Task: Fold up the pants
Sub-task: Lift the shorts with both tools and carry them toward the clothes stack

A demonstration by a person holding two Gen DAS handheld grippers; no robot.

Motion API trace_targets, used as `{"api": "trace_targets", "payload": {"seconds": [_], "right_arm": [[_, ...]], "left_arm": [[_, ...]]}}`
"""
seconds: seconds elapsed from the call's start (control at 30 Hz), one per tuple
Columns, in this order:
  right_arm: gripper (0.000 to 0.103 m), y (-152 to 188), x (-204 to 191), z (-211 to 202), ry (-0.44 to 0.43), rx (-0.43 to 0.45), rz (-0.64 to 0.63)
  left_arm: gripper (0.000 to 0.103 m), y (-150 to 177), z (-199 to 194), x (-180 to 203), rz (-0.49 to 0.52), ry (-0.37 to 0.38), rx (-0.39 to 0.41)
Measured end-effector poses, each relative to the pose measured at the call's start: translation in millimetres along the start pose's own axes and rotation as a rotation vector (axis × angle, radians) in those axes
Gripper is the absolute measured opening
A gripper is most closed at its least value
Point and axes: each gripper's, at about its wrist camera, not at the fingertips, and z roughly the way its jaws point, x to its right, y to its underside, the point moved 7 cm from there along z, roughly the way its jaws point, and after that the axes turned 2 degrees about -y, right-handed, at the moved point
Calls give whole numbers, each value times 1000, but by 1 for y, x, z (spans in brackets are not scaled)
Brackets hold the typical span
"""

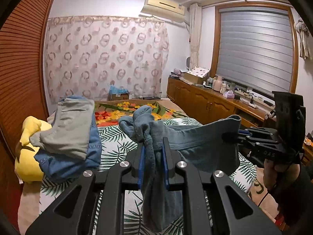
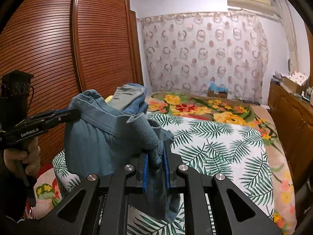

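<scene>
"GenRobot.AI" printed in white on left gripper (image 2: 75, 112) body; partial letters "OAS" read on right gripper (image 1: 225, 135). Both tongs narrow, each clamped on bunched edge of blue-grey pants (image 1: 205, 145), held up between them above bed (image 2: 225, 146) with palm-leaf sheet. Stack of folded clothes (image 1: 72, 137), grey piece on top of denim, lay at left beside yellow plush (image 1: 29, 148). Wooden slatted wardrobe (image 2: 58, 45) stood behind.
</scene>
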Motion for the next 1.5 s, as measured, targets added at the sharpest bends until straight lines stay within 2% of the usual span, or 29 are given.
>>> {"api": "trace_targets", "payload": {"seconds": [0.37,0.67,0.97,1.23,1.5], "right_arm": [[13,-13,-9,-7,2,28,-50],[13,-27,-12,11,-10,13,-96],[13,-47,-7,51,-45,0,-129],[13,-73,14,95,-72,-19,-148],[13,-104,28,132,-104,8,-166]], "left_arm": [[17,-13,-17,-4,10,-15,44],[17,-12,-14,-27,-10,-39,41],[17,-17,0,-57,-35,-89,24],[17,-35,18,-81,-50,-126,27],[17,-56,34,-104,-60,-167,43]]}}
